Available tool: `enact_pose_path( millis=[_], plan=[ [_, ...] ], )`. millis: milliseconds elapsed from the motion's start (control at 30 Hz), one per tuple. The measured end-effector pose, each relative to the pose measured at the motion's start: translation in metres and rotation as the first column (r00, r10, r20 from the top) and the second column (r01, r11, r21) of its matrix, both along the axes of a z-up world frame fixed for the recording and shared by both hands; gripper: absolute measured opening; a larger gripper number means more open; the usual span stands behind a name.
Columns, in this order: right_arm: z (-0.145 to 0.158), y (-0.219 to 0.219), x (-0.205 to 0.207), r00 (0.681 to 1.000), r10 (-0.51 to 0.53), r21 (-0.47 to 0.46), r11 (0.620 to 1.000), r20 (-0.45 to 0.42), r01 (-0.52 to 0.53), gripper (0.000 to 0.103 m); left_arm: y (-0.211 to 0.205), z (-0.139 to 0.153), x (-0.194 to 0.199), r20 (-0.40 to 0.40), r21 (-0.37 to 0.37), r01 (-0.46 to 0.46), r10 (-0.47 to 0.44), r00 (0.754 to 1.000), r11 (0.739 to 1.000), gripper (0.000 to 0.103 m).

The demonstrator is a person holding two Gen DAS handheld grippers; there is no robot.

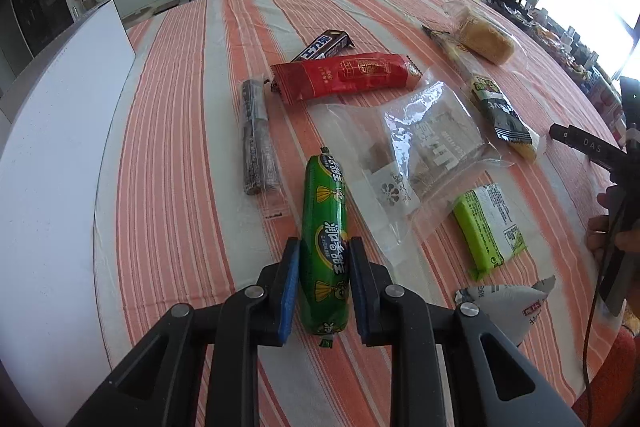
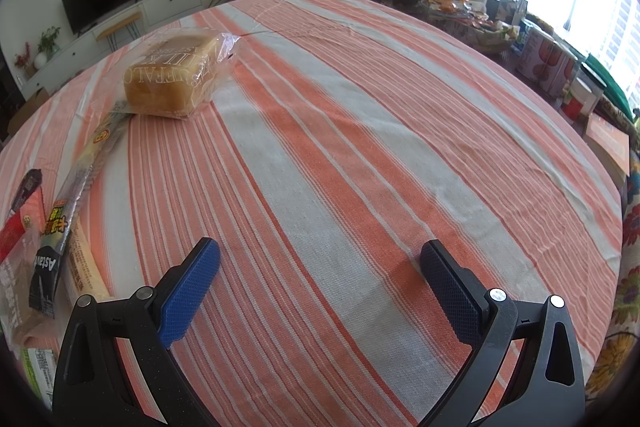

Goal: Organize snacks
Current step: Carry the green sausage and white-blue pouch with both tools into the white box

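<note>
1. Fingers of the left gripper [image 1: 324, 269] are narrow, blue pads pressed on either side of the green sausage [image 1: 325, 227]; no gap shows at either pad.
2. Sausage sits between the pads at about its lower-middle, long axis running along the fingers, far tip toward the clear bag [image 1: 420, 151]. Whether it rests on the surface [image 1: 180, 131] or is just clear of it, cannot tell.
3. Handling, judged: glossy tight casing, so likely slippery; firm but slightly yielding cylinder, light. Round section could roll or squirt out if squeezed off-centre. Grip near mid-length looks right for balance; the crimped ends would give poor hold.
4. Left gripper pitched steeply down toward the surface, sausage in line with the camera axis.
5. Right gripper [image 2: 320, 281] fingers stand wide, nothing between them, over bare striped cloth; also pitched down. Bread pack [image 2: 176, 75] lies well ahead to its left.
6. Other snacks spread nearby: red pack [image 1: 344, 77], lime pack [image 1: 490, 227].
</note>
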State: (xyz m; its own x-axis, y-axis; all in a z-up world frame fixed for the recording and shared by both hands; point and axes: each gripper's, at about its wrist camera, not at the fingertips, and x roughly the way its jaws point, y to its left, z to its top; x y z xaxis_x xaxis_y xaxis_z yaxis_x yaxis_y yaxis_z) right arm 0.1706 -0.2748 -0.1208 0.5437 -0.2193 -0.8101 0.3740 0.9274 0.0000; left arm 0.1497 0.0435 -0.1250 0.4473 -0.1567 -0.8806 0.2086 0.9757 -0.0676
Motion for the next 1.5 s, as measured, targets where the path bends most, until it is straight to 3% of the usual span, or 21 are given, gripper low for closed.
enact_pose_path(
  millis=[167,200,233,300,333,400,467,500,533,567,667,800,867,1033,1200,1300,1400,1500],
  plan=[
    [0.001,-0.001,0.001,0.999,0.041,0.006,0.999,-0.01,-0.041,0.102,0.017,0.001,-0.053,-0.045,-0.046,-0.001,-0.001,0.999,0.999,0.025],
    [0.002,-0.002,0.002,0.997,0.072,0.015,0.997,-0.032,-0.071,0.101,0.018,0.001,-0.059,-0.045,-0.03,-0.003,0.002,0.999,1.0,0.034],
    [0.004,-0.003,0.004,0.993,0.101,0.029,0.995,-0.067,-0.099,0.098,0.019,0.002,-0.063,-0.034,-0.008,-0.006,0.005,0.999,1.0,0.052],
    [0.016,-0.002,-0.003,0.983,0.16,0.091,0.984,-0.085,-0.152,0.098,0.018,0.003,-0.067,0.017,0.039,-0.019,0.019,1.0,0.999,0.074],
    [0.025,0.002,-0.009,0.976,0.204,0.131,0.973,-0.082,-0.192,0.098,0.016,0.003,-0.067,0.033,0.059,-0.024,0.022,0.999,0.998,0.075],
    [0.044,0.024,-0.026,0.936,0.346,0.237,0.917,-0.073,-0.32,0.098,0.009,0.0,-0.064,0.027,0.063,-0.011,0.009,1.0,0.998,0.074],
    [0.058,0.059,-0.053,0.856,0.515,0.381,0.8,-0.037,-0.464,0.098,-0.001,-0.003,-0.06,0.015,0.063,0.009,-0.01,1.0,0.998,0.051],
    [0.062,0.078,-0.066,0.816,0.577,0.431,0.742,-0.02,-0.514,0.098,-0.006,-0.004,-0.061,0.018,0.073,0.023,-0.025,1.0,0.997,0.031],
    [0.063,0.098,-0.077,0.781,0.624,0.453,0.701,-0.016,-0.551,0.098,-0.011,-0.002,-0.064,0.037,0.098,0.024,-0.028,0.999,0.995,0.023],
    [0.062,0.114,-0.084,0.761,0.649,0.449,0.686,-0.02,-0.573,0.098,-0.014,-0.002,-0.066,0.04,0.105,0.033,-0.038,0.999,0.994,0.023],
    [0.046,0.157,-0.093,0.745,0.666,0.394,0.696,-0.041,-0.6,0.098,-0.005,0.002,-0.075,0.014,0.005,0.011,-0.011,1.0,1.0,0.023],
    [0.023,0.185,-0.082,0.762,0.645,0.357,0.727,-0.058,-0.587,0.096,0.019,0.017,-0.095,0.017,-0.097,-0.034,0.036,0.999,0.995,0.023],
    [0.018,0.193,-0.08,0.75,0.656,0.34,0.728,-0.09,-0.595,0.039,0.031,0.03,-0.107,0.029,-0.143,-0.039,0.044,0.999,0.989,0.023],
    [0.04,0.175,-0.091,0.782,0.621,0.373,0.738,-0.051,-0.562,0.037,0.053,0.068,-0.131,0.082,-0.252,-0.048,0.071,0.994,0.967,0.022],
    [0.084,0.165,-0.101,0.791,0.61,0.405,0.714,0.042,-0.571,0.036,0.081,0.112,-0.146,0.118,-0.384,-0.062,0.116,0.986,0.921,0.022],
    [0.126,0.189,-0.112,0.745,0.653,0.443,0.633,0.135,-0.635,0.037,0.116,0.146,-0.158,0.181,-0.413,-0.097,0.186,0.966,0.906,0.023],
    [0.164,0.244,-0.114,0.657,0.716,0.466,0.509,0.237,-0.723,0.037,0.164,0.169,-0.167,0.226,-0.368,-0.206,0.302,0.926,0.907,0.023],
    [0.193,0.308,-0.121,0.554,0.771,0.468,0.382,0.314,-0.797,0.037,0.21,0.17,-0.169,0.241,-0.273,-0.352,0.418,0.876,0.895,0.023]
  ],
)
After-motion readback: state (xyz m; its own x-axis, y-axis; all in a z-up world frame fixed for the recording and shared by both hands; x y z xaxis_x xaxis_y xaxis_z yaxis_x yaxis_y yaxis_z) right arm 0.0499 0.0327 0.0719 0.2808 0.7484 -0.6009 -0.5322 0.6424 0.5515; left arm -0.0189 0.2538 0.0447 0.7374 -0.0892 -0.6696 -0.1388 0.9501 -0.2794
